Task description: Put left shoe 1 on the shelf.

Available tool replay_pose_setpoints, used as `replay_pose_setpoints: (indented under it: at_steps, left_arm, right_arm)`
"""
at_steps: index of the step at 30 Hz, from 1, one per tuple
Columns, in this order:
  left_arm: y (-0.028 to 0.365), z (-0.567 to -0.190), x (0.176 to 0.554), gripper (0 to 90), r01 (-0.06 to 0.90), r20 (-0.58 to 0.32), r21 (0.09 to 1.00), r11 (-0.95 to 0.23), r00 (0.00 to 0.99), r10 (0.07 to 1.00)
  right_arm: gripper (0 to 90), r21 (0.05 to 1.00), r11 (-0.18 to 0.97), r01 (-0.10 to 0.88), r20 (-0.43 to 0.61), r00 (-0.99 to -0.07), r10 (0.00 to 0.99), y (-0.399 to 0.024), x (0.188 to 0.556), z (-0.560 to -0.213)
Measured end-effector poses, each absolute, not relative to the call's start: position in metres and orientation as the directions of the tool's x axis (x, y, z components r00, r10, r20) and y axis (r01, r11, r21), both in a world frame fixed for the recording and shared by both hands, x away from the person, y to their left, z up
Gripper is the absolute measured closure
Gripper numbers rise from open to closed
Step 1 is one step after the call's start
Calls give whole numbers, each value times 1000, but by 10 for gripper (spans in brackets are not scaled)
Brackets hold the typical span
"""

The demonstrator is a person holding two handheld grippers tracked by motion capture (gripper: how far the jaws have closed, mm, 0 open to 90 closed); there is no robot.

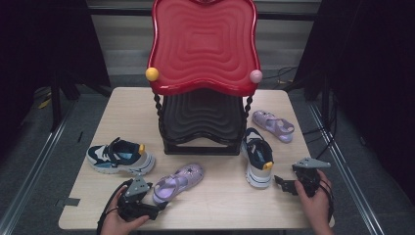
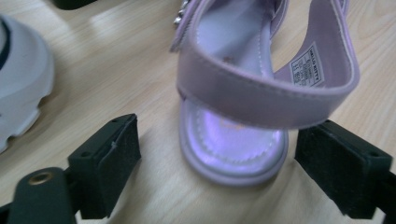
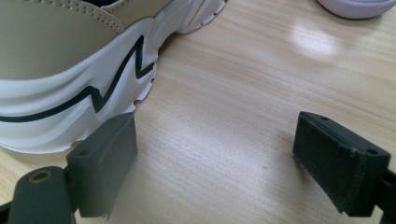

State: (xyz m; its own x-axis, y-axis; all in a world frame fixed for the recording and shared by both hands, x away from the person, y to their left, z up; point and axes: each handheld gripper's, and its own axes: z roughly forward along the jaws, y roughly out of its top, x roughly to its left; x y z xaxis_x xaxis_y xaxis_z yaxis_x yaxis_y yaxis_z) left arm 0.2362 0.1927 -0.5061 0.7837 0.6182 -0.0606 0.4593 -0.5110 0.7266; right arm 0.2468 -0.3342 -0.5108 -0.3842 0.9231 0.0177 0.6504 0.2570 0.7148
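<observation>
**Left jaws wide around lilac sandal heel, right gripper idle by sneaker**

Left to right in the high view:

- Navy-and-white sneaker [image 1: 120,157] lies on its side at the table's [image 1: 220,203] left, toe to the left, well clear of the grippers.
- Left gripper [image 1: 155,198] at the near edge, held in the left hand [image 1: 119,216], pointing right at the lilac sandal [image 1: 178,182]. In the left gripper view the jaws stand wide, one on each side of the sandal's heel end — pads not pressing on it, a gap on both sides. Sandal sits flat on the table, heel strap toward the gripper, toe angled toward the rack. Nothing gripped.
- Centre: two-tier rack [image 1: 203,117] — red wavy tray [image 1: 203,46] on top, dark one below, yellow ball [image 1: 152,74] and pink ball [image 1: 256,76] on its front corners.
- Second navy sneaker [image 1: 257,156] upright just right of the rack base, heel toward the near edge.
- Second lilac sandal [image 1: 273,125] behind it, near the rack's right post.
- Right gripper [image 1: 280,182] in the right hand [image 1: 314,201], near right corner, pointing left at that sneaker. Right gripper view: jaws spread wide over bare wood, left pad just beside the sneaker's white sole — can't tell if it touches. Holds nothing.
</observation>
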Motion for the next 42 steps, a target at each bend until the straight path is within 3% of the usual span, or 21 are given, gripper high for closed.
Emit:
replay_pose_setpoints:
  at_steps: [9,22,27,34,42]
  left_arm:
    - [178,-507,243,62,456,-24,710,-538,778,628]
    - [168,-508,246,52,465,-18,708,-532,764,645]
    - [166,-507,242,208,442,-22,732,-518,775,631]
    - [166,-506,242,293,423,-16,738,-526,790,613]
    - [165,-506,242,306,423,-20,741,-521,789,614]
  right_arm:
    - [133,715,258,650,17,-385,923,-334,247,-511]
    - [133,715,257,651,18,-384,923,-334,247,-511]
    - [133,716,258,649,16,-385,923,-334,247,-511]
    - [133,715,257,651,18,-384,923,-334,247,-511]
    - [134,715,258,649,17,-385,923,-334,247,-511]
